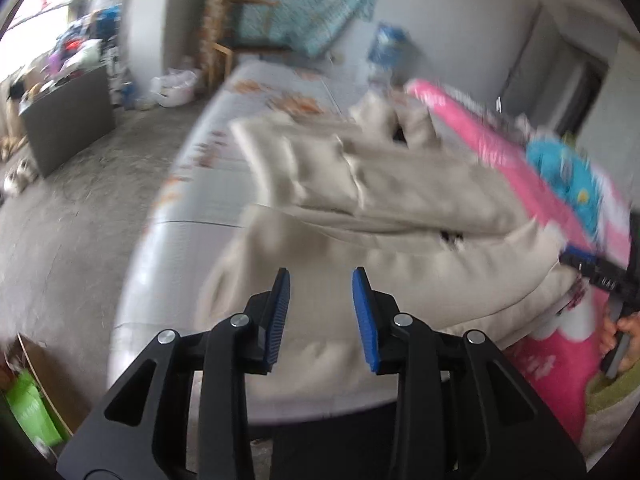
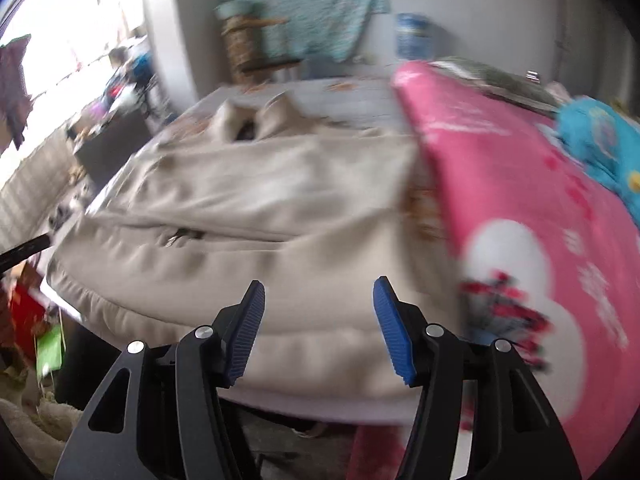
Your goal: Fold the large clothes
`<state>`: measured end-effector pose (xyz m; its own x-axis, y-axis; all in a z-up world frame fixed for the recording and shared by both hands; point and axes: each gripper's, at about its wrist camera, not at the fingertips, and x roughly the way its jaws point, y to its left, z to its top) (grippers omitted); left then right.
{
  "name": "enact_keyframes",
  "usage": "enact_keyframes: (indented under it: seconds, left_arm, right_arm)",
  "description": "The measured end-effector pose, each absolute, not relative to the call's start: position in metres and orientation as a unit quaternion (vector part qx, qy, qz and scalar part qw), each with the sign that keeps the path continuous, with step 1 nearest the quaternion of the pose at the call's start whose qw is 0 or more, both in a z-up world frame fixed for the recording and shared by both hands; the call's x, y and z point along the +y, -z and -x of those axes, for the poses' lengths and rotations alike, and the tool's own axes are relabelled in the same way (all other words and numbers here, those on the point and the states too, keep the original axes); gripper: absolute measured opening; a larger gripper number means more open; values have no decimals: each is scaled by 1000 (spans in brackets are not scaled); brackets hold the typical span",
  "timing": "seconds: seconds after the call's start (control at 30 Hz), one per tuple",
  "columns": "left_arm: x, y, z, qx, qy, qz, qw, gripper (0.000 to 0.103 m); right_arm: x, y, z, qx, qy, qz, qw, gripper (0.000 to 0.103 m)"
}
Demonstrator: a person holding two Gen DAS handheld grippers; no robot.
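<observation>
A large beige jacket [image 1: 360,216] lies spread across the near end of a bed, its collar toward the far side and a sleeve folded over its front. In the right wrist view the same beige jacket [image 2: 260,216] fills the middle, with a zip line across it. My left gripper [image 1: 321,280] hovers open above the jacket's near hem, nothing between its blue pads. My right gripper [image 2: 319,288] also stands open over the hem, empty. At the right edge of the left wrist view, the right gripper [image 1: 600,270] shows with a hand [image 1: 624,332] on it.
The bed [image 1: 256,128] has a pale patterned sheet. A pink blanket [image 2: 540,220] with a blue soft toy [image 2: 592,140] lies along its right side. A dark box [image 1: 68,120], bags and clutter stand on the grey floor to the left. A green bag [image 1: 28,408] sits near the bed's corner.
</observation>
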<state>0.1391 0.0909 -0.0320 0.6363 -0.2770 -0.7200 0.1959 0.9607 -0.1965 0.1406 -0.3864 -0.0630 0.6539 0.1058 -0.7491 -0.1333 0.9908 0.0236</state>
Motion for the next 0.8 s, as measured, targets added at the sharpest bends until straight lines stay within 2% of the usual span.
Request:
enact_keyframes:
  seconds: [0.1,0.17,0.2,0.27,0.37,0.5,0.67,0.8]
  left_arm:
    - [58,56,-161,427,114,-4,897,31]
    - [48,67,-167,427,93,-29,899,25]
    - [46,67,-165,415,85,-47,905,22]
    - [42,67,-164,406,75,-68,908,7]
    - [41,66,-158,391,75,-87,913,2]
    - [43,46,-147,356,86,-81,927,1]
    - [53,1,-142,290,78,-55,952,1]
    - [43,21,-166,300,64,-76,949,1]
  right_arm:
    - [-369,80,-164,426,-77,11,901,55]
    - [-362,94,-180,444,-58,23,894,55]
    - [-359,99,-181,450,-50,31,891,50]
    - [-356,104,-184,453,-55,31,889,39]
    - [-350,101,-180,456,-63,41,887,8]
    - [-349,85,-173,436,-56,52,897,4]
    - [-352,35,-161,362,-37,30,931,4]
    - [-349,54,-182,372,-24,35,927,4]
